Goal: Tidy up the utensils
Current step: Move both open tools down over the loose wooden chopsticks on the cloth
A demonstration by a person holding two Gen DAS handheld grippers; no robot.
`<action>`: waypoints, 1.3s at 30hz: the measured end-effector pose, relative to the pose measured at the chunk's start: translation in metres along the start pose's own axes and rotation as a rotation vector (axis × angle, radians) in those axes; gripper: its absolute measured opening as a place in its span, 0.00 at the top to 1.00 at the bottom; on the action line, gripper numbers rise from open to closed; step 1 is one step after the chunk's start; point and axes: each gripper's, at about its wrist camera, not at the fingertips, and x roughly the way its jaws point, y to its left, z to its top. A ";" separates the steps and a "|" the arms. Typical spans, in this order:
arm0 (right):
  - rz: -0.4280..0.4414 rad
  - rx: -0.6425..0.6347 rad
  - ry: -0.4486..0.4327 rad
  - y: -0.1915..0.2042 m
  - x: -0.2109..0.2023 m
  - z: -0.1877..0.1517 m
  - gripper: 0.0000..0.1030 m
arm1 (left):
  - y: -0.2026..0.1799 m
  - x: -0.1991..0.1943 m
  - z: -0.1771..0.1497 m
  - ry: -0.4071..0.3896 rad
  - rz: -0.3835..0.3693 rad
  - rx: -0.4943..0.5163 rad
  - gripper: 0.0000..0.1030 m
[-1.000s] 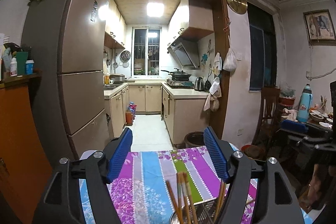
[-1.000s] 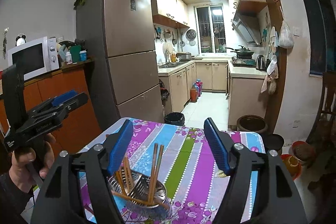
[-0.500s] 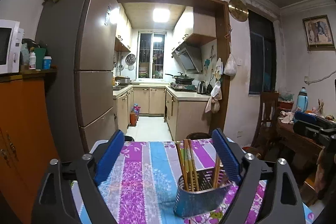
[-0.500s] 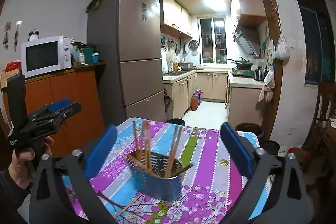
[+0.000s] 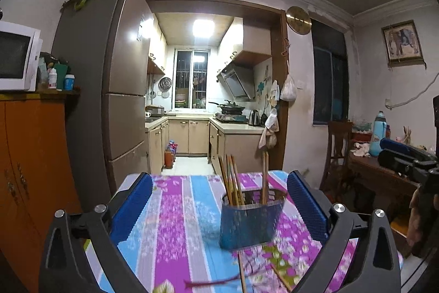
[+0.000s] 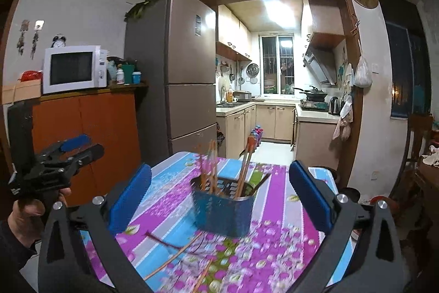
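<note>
I see both claws backed off from utensil holder (image 5: 251,220); left gripper (image 5: 219,208) jaws just spread, right gripper (image 6: 219,197) spread, both empty. Loose chopsticks (image 6: 175,256) near holder need collecting.

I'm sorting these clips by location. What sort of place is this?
A home, probably a dining area opening onto a small kitchen: a tall fridge, a microwave on a cabinet, and a stove with a pan under a range hood.

Black frames with silver screws and blue ribbed pads are seen on the left tongs (image 5: 219,199) and right tongs (image 6: 219,197). A dark sleeve (image 6: 11,249) is worn.
</note>
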 end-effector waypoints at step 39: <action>-0.077 0.028 0.278 0.098 -0.028 -0.254 0.87 | -0.032 0.002 -0.232 0.425 -0.228 0.049 0.54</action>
